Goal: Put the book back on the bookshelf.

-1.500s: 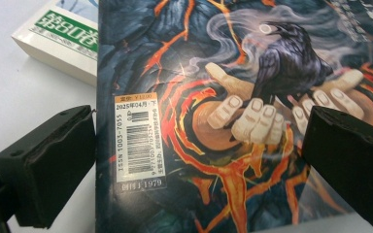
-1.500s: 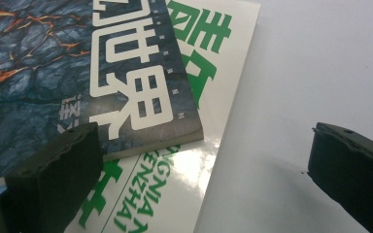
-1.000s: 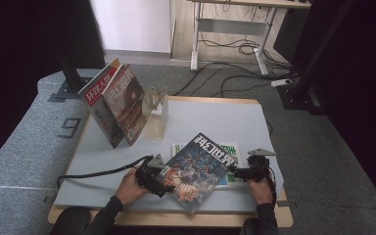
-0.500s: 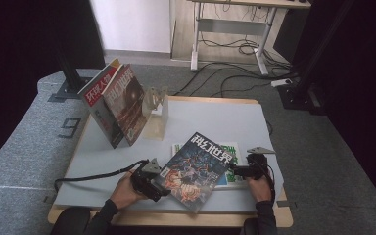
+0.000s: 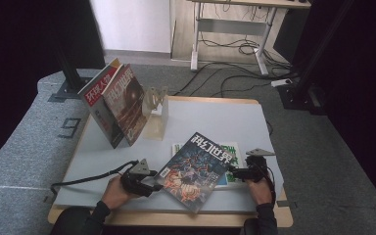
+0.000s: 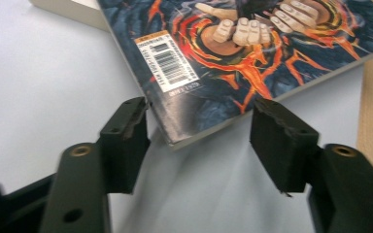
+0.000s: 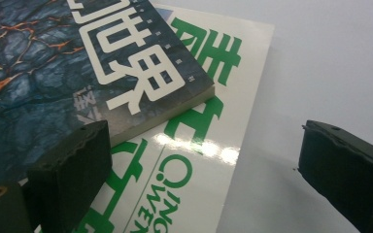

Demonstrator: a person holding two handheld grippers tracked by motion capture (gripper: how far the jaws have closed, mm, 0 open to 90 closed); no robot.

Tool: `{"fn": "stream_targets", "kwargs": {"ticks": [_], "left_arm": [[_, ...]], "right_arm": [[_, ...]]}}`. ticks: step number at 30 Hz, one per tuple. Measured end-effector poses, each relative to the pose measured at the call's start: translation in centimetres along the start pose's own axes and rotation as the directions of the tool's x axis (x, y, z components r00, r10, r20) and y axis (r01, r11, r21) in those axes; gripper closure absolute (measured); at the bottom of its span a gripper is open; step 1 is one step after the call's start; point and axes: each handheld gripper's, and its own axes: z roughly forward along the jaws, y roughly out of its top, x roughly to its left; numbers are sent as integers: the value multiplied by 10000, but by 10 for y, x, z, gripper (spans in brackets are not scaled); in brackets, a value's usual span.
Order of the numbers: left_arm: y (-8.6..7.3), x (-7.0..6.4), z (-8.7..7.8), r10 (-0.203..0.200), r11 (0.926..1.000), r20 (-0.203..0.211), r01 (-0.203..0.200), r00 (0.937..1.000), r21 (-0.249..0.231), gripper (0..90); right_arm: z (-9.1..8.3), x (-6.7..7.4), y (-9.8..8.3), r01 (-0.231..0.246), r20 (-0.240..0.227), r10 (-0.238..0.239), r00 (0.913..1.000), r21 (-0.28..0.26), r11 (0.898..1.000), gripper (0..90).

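Dark-covered magazine [image 5: 194,171], lying askew at 6 o'clock on the table [image 5: 215,117] over a green-lettered booklet [image 5: 233,149]: thin, floppy, glossy, probably best pinched at a corner; left gripper [image 5: 152,185] jaws just closing, still apart, straddling its barcode corner [image 6: 167,124]; right gripper [image 5: 233,172] gaping, empty.
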Motion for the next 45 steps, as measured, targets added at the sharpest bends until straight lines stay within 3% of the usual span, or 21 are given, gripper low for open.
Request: {"fn": "stream_targets", "kwargs": {"ticks": [4,7,10,19,26,45], "left_arm": [[0,2,-2,-70,10000,87,71,9999,-13,420],[-2,5,-5,-146,9999,157,147,9998,-65,496],[-4,10,-8,-510,9984,424,521,9978,-237,559],[-4,11,-6,-574,9979,437,586,9974,-258,562],[-1,13,3,-1121,9919,609,1154,9918,-532,568],[15,12,18,-757,9952,383,779,9964,-592,568]], "right_arm": [[-1,1,1,58,-38,-58,10000,16,10000,48],[-2,0,0,52,-60,-52,10000,36,10000,50],[-2,0,0,21,-64,-21,10000,28,10000,50],[-2,1,1,91,-141,-91,9999,19,10000,53],[-4,-1,1,2,-169,-2,9999,-11,10000,53],[-2,-8,3,-326,-375,328,9988,60,9995,9]]}}
